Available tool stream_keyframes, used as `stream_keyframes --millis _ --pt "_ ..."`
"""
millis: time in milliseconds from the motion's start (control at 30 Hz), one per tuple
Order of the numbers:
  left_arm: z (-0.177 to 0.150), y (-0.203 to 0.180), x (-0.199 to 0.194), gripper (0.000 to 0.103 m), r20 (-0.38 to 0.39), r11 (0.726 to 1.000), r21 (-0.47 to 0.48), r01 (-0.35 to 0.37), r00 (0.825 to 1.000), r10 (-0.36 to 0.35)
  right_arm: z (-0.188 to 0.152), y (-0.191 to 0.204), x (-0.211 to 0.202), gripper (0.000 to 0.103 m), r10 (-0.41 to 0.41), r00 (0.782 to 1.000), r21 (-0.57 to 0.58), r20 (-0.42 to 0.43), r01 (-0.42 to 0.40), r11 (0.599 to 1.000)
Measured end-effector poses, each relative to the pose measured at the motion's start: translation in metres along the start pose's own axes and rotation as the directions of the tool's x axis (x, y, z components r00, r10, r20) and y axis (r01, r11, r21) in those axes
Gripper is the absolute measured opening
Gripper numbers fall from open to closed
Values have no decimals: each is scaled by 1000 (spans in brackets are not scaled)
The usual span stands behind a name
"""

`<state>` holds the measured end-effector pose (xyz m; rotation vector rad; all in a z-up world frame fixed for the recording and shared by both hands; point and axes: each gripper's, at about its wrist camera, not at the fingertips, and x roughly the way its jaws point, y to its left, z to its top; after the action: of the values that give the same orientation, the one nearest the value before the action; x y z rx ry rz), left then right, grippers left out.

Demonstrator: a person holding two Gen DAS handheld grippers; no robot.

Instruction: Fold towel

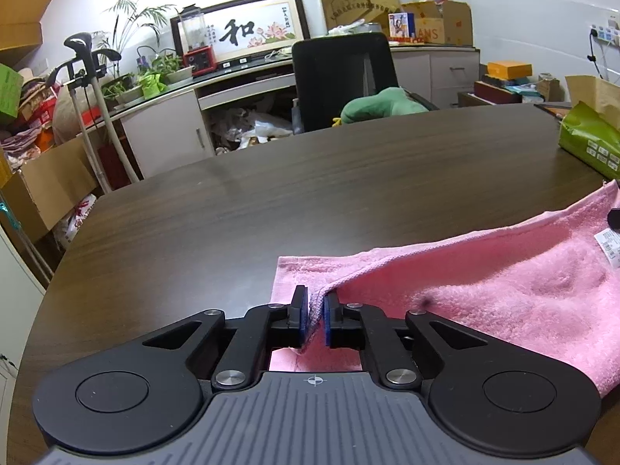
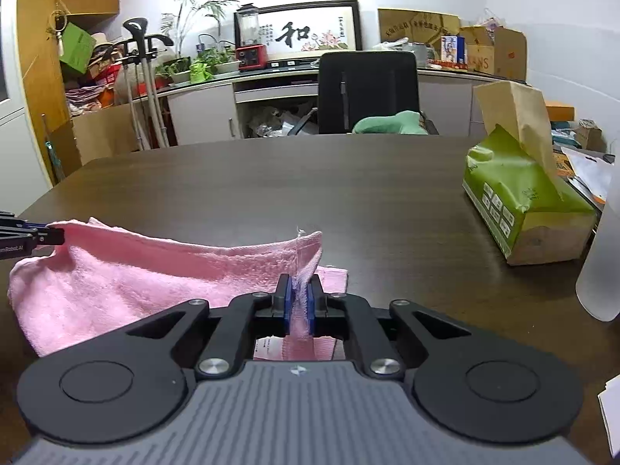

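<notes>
Gripping one corner of the pink terry-cloth towel [image 1: 484, 294], the left tongs [image 1: 316, 319] are closed on the fabric — a hemmed edge of the cloth is pinched between the two blue pads [image 1: 304, 319]. From this corner the towel rises and stretches to the right, with a white paper label [image 1: 612, 246] near its right end. A lower layer of the same towel lies flat on the dark brown wooden counter [image 1: 252, 209], just ahead of the tongs. In the right wrist view, the left tongs appear at the far left edge, holding the towel's corner above the counter.

The right tongs [image 2: 298, 304] are also closed on the towel [image 2: 135, 275]; the other corner stands up between their blue pads [image 2: 286, 304], and the cloth sags between the two grips. A flat pink layer lies on the counter [image 2: 348, 193] beside and under these tongs.

Further to the right, well apart from the towel, a green paper tissue pack [image 2: 523, 197] with a brown tissue sticking up sits on the counter. Behind the counter stands a black office chair [image 2: 368, 89] with a green cushion [image 2: 391, 122] on it.
</notes>
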<state>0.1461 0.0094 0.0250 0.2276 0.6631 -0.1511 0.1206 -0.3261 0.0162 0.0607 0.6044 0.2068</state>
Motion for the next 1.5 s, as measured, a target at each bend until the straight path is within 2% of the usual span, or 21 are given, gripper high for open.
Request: stream_keyframes --millis 133,233,400,500,600,733,833,967,1033,1067,1200,1367,1500 --pt "6 1 7 13 -17 1000 -20 -12 1000 12 -1 1 -1 13 -6 1000 1 -5 6 1000" --pt "10 7 12 21 -23 998 -54 -23 999 21 -3 2 1 14 -19 1000 -6 -12 19 1000" --pt "11 20 13 22 -25 992 -99 -77 997 75 -6 1 0 15 -19 1000 5 -16 19 1000" --pt "11 35 3 22 -6 987 -141 -75 997 75 -5 -2 -9 19 -22 1000 24 9 21 999" --pt "6 43 -11 22 17 988 -149 -34 999 36 -5 -6 -19 25 -35 999 44 42 33 999" --pt "-11 31 -27 23 26 997 -77 31 999 -29 -4 -9 -33 29 -48 994 64 96 42 997" --pt "-26 18 -30 23 9 996 -32 78 997 -78 -6 -5 -42 42 -8 994 65 105 1 998" --pt "-41 -1 -35 23 13 996 70 59 998 -60 -17 20 -48 42 111 992 -21 60 -110 994" --pt "-43 -6 -37 23 14 995 95 38 999 -39 -19 36 -43 42 200 980 -76 11 -199 977" --pt "-42 -6 -37 23 9 995 92 36 999 -37 -18 42 -37 42 212 977 -96 -17 -213 972" --pt "-43 -3 -38 24 -5 996 81 38 999 -37 -12 50 -8 43 117 987 -125 -113 -131 984" --pt "-58 -7 -51 24 9 990 128 57 998 -59 5 41 14 43 79 989 -119 -125 -94 988" --pt "-69 -19 -61 24 42 976 217 -2 999 -7 10 41 19 49 71 988 -125 -136 -88 988"
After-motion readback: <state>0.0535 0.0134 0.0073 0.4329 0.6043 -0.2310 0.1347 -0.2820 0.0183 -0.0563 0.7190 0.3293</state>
